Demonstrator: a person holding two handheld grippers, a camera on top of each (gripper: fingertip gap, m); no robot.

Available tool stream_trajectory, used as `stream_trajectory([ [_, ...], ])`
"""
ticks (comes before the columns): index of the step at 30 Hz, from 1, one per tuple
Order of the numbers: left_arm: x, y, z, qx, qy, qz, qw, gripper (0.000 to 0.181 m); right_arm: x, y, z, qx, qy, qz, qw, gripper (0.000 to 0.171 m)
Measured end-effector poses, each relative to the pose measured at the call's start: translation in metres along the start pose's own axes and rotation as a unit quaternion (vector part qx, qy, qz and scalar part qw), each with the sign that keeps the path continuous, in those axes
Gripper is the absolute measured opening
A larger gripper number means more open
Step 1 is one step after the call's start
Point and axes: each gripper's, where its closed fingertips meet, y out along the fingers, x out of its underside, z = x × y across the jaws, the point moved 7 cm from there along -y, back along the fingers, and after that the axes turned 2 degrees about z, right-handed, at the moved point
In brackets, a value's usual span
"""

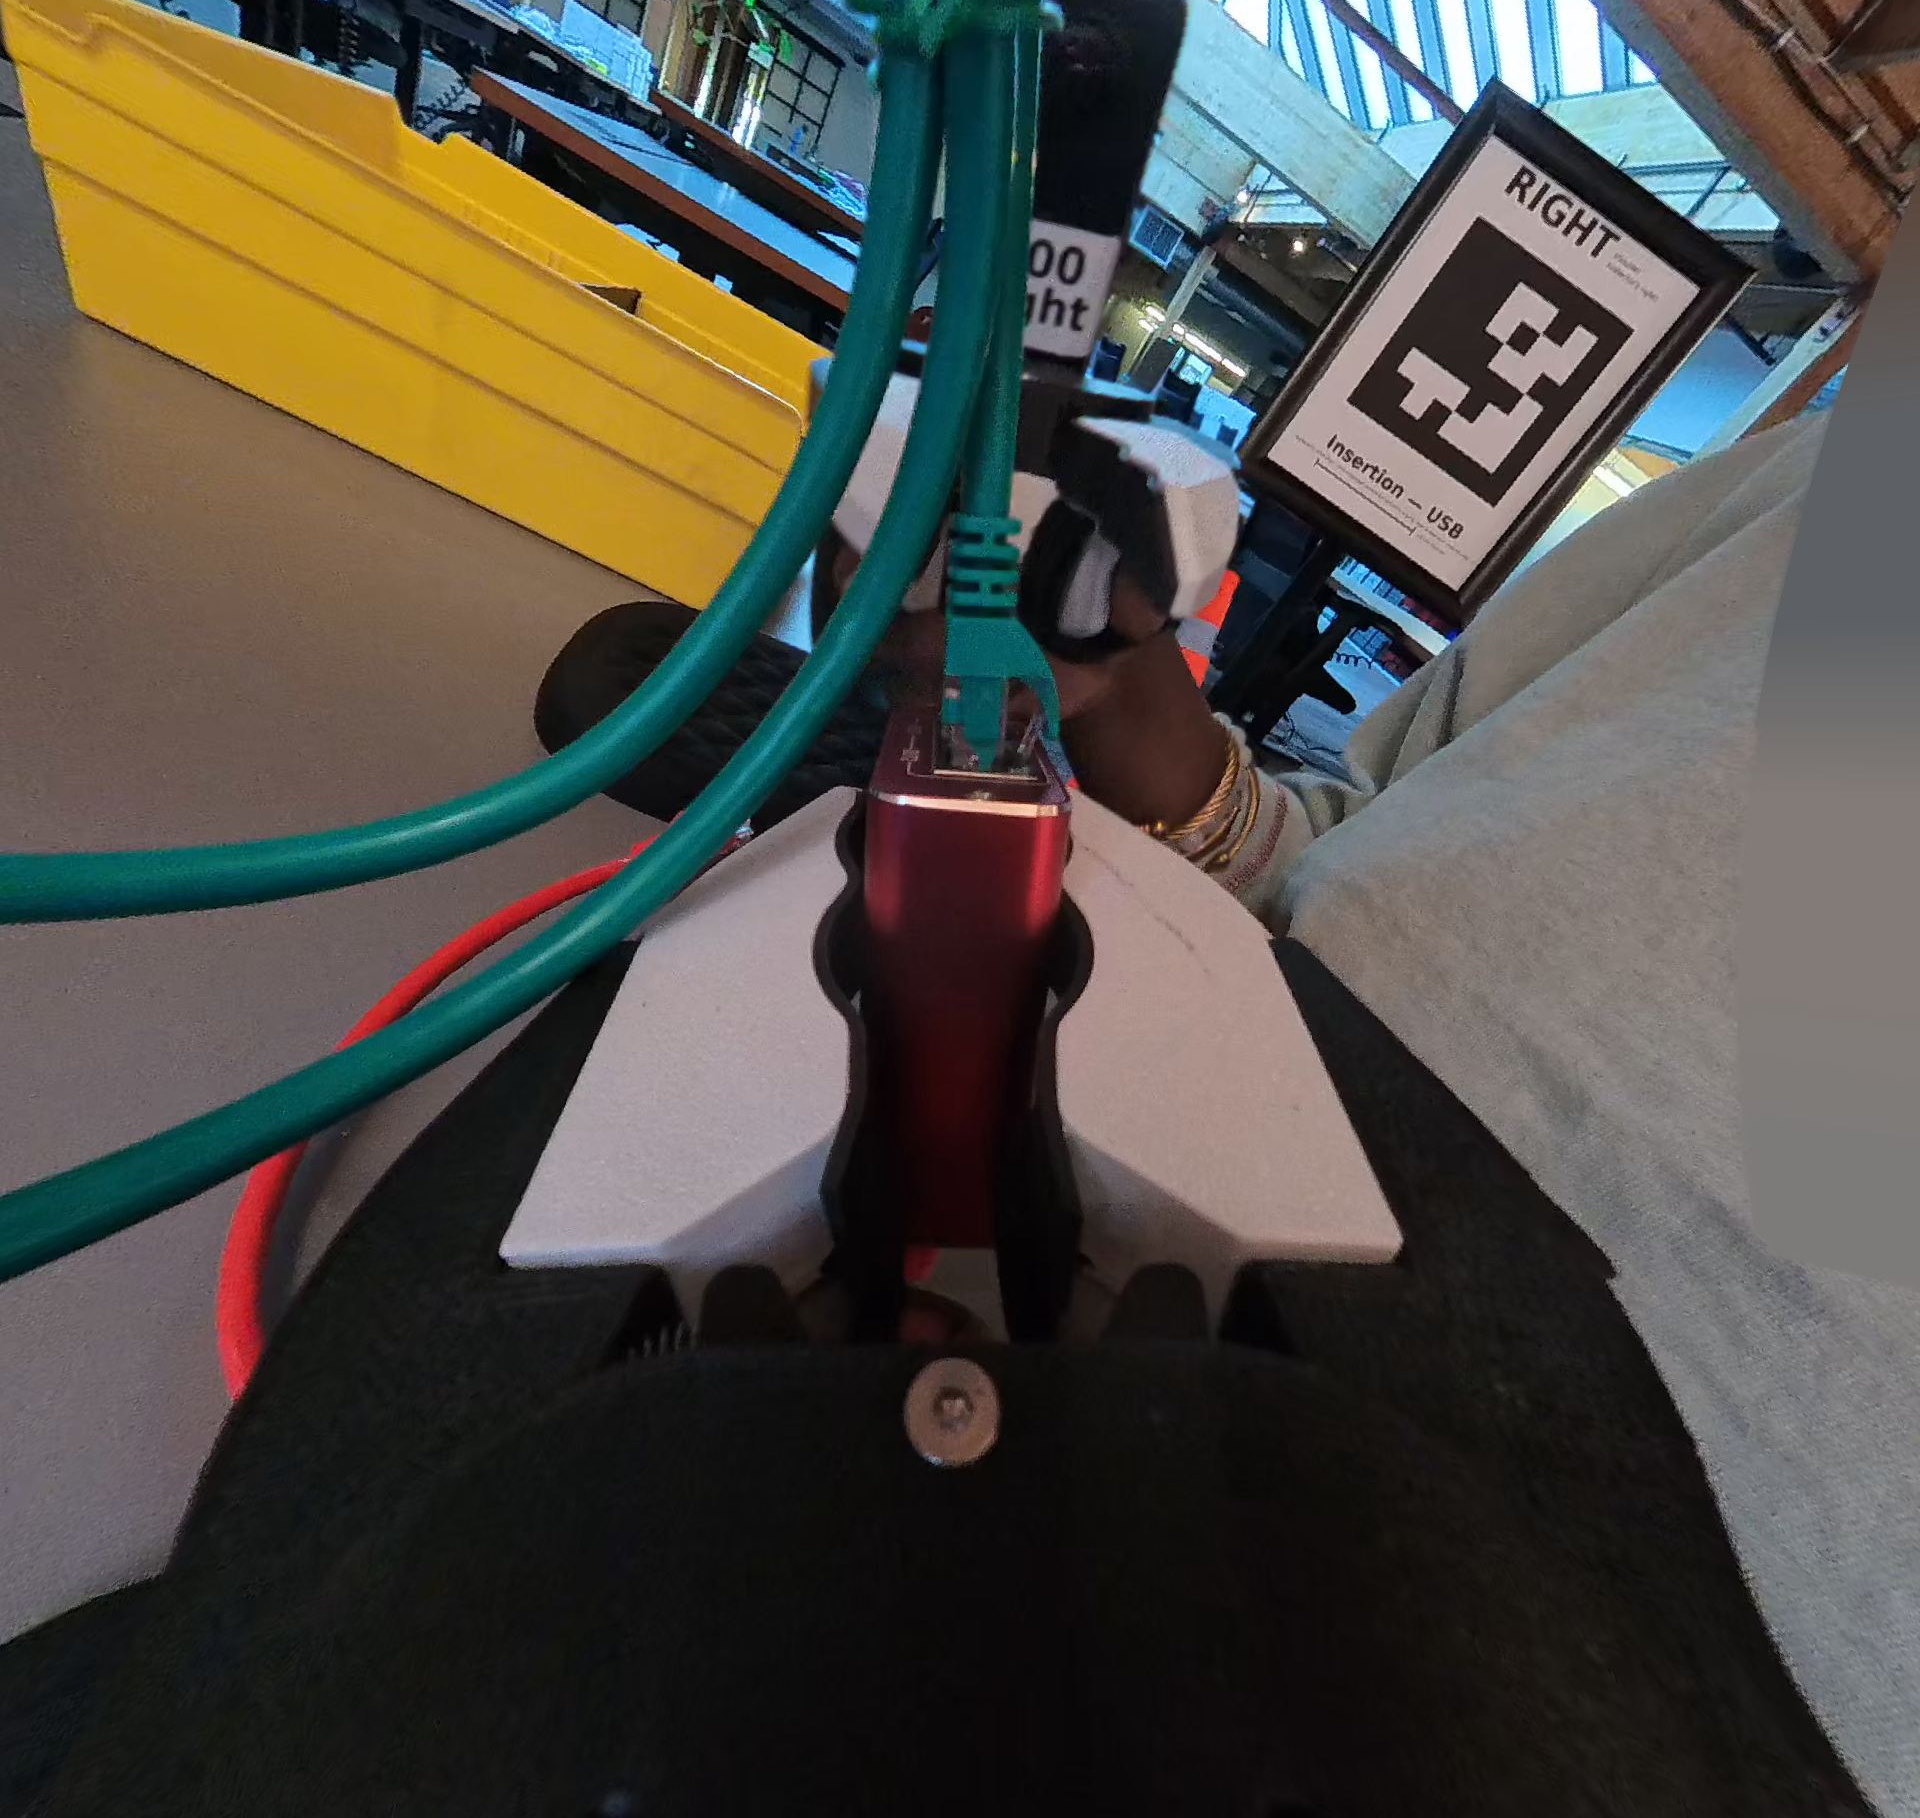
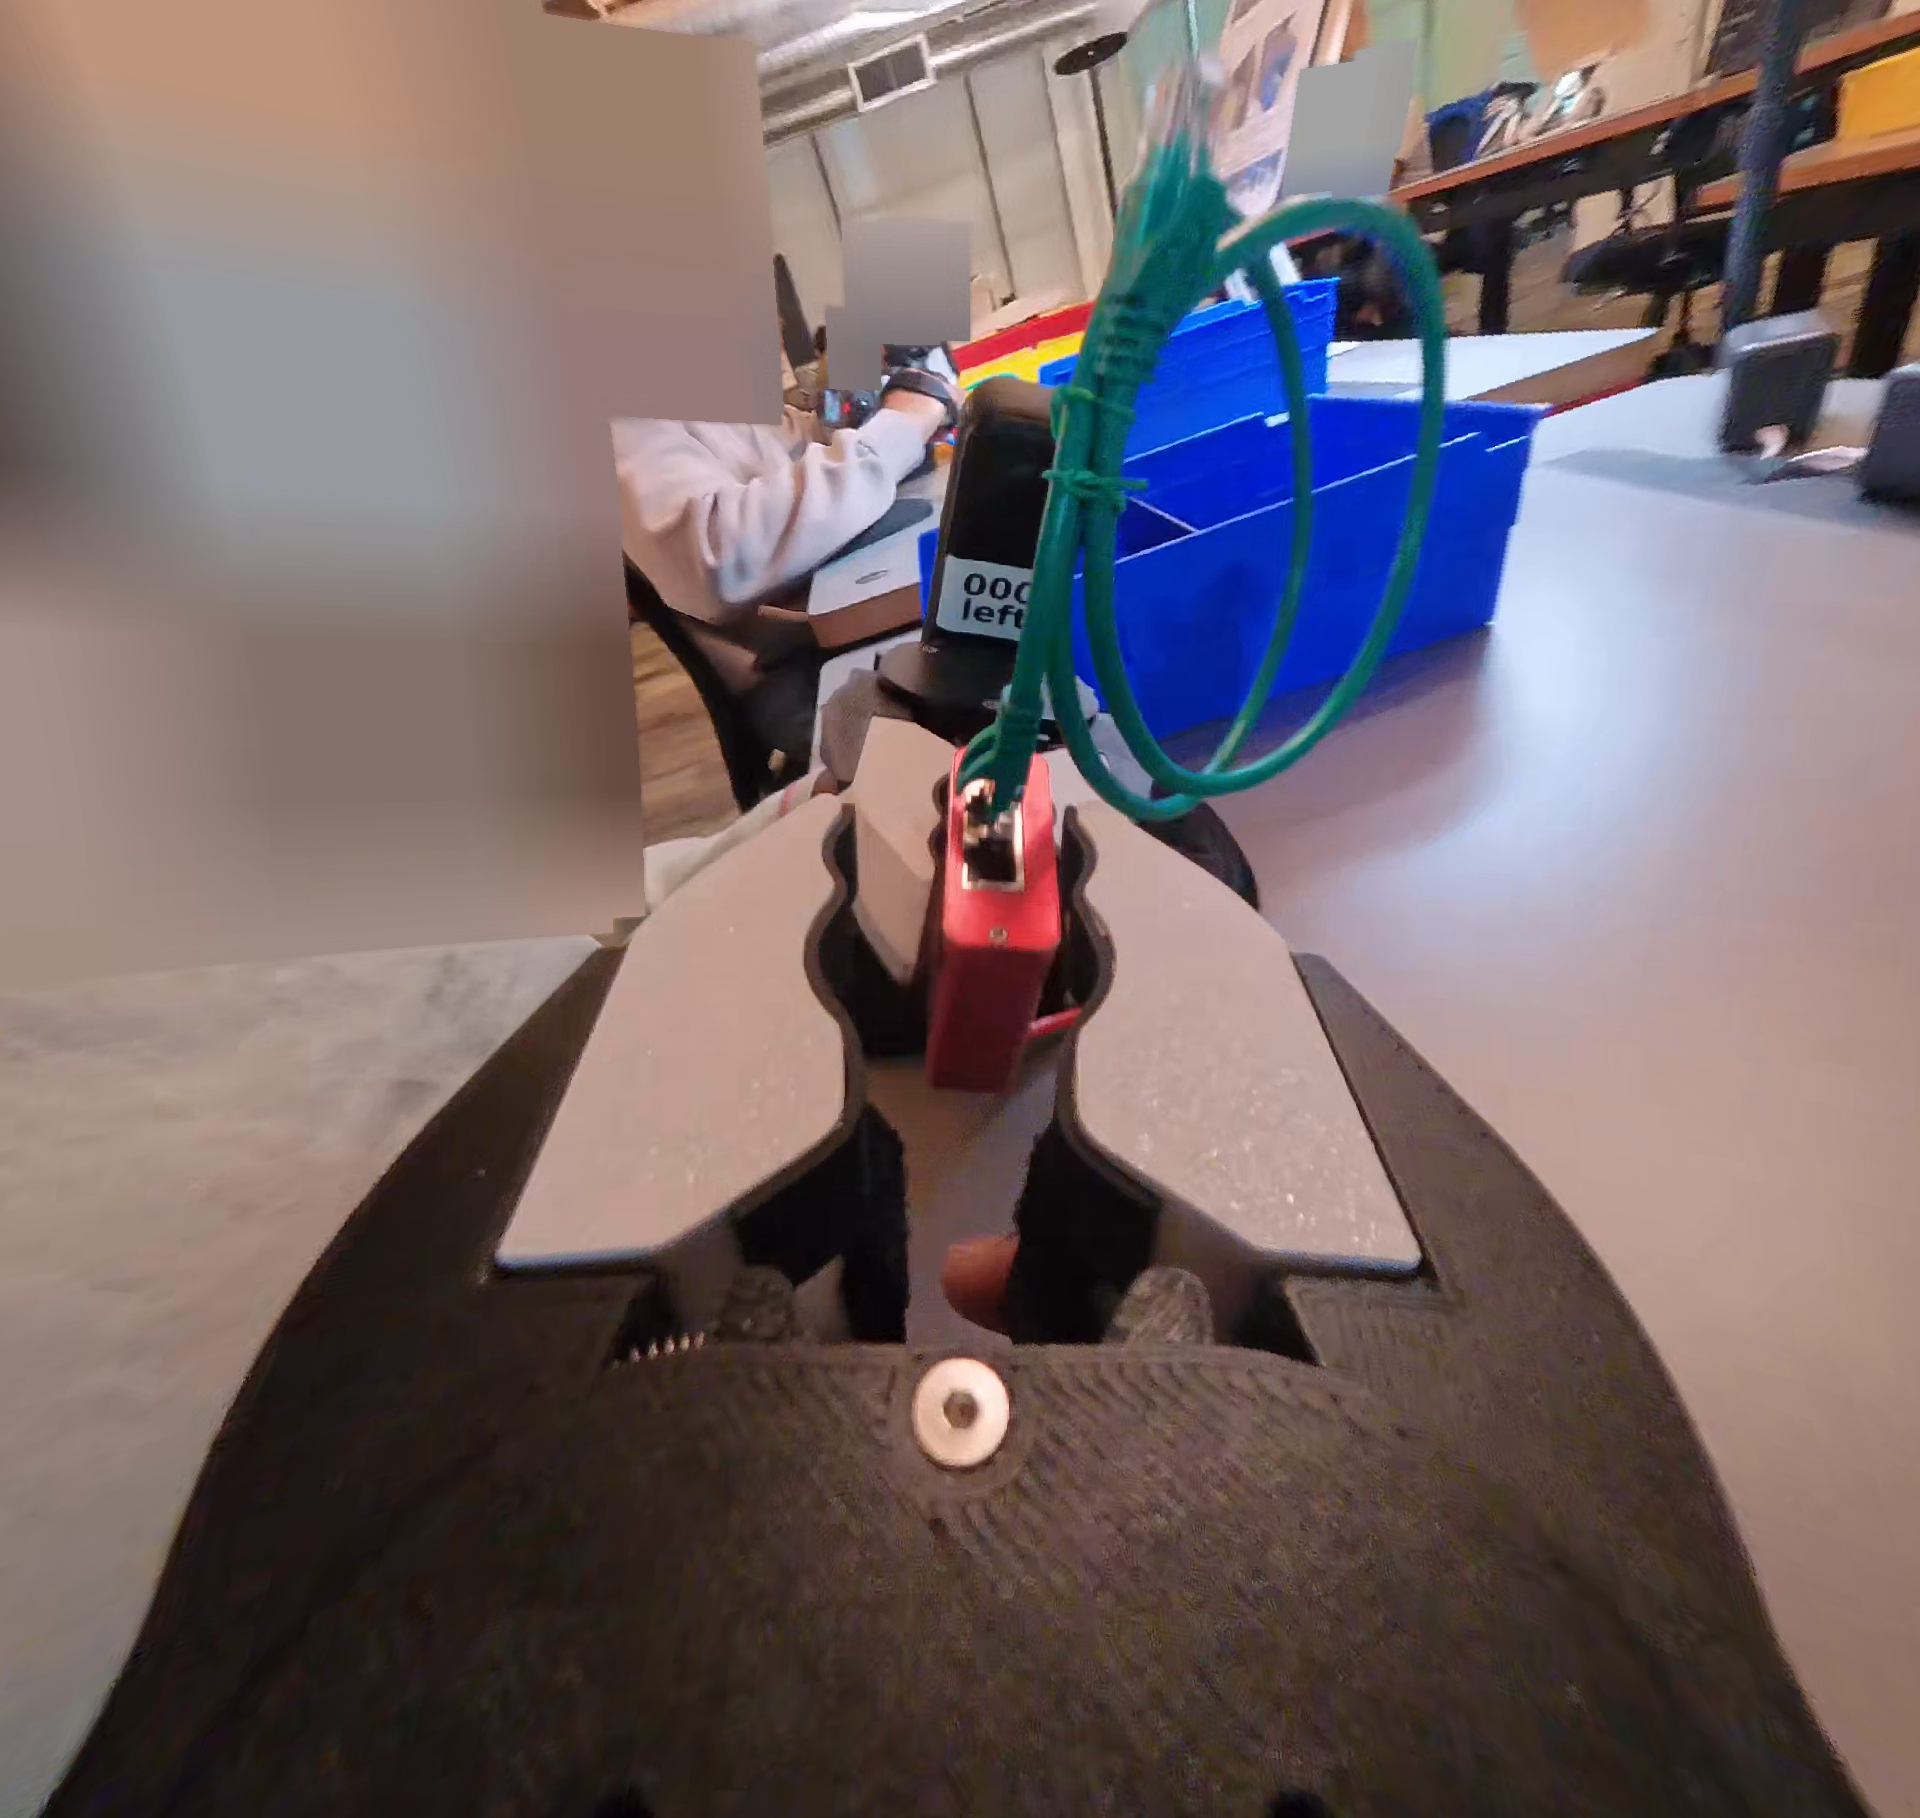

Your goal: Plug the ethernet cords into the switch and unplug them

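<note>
My left gripper [image 1: 961,833] is shut on a red switch [image 1: 961,989], held end-up between its grey fingers. A green ethernet plug [image 1: 982,646] sits in a port on the switch's top end, and its green cord [image 1: 623,729] loops off to the left. The fingers [image 1: 1153,490] of my right gripper show just behind the plug, spread to either side of it. In the right wrist view my right gripper [image 2: 956,833] is open, with the switch [image 2: 992,968] and a left-gripper finger [image 2: 894,864] between its tips. The plug [image 2: 1003,740] fills the far port; the near port [image 2: 992,864] is empty.
A yellow bin [image 1: 364,262] stands at the back left of the grey table [image 1: 208,625], with a framed marker sign [image 1: 1496,334] at the back right. A red cord [image 1: 312,1093] trails left from the switch. A blue bin [image 2: 1351,521] stands behind the bundled cord loop [image 2: 1423,366]. A seated person's sleeve [image 2: 748,501] shows farther off. About 4 cm separates my left fingertips from my right.
</note>
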Motion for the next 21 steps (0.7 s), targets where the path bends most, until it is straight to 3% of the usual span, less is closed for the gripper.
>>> stream_trajectory([
  [4, 0.002, 0.003, 0.002, 0.0, 0.012, -0.016, 1.0, 0.03, 0.009, 0.023, 0.006, -0.032, 0.024, -0.018, 0.999, 0.033],
  [10, 0.004, 0.005, 0.004, 0.002, 0.023, -0.031, 0.999, 0.03, 0.009, 0.026, 0.007, -0.055, 0.014, -0.025, 0.998, 0.015],
  [21, 0.005, 0.006, 0.004, 0.003, 0.026, -0.04, 0.999, 0.03, 0.007, 0.018, 0.004, -0.041, -0.057, -0.052, 0.996, 0.016],
])
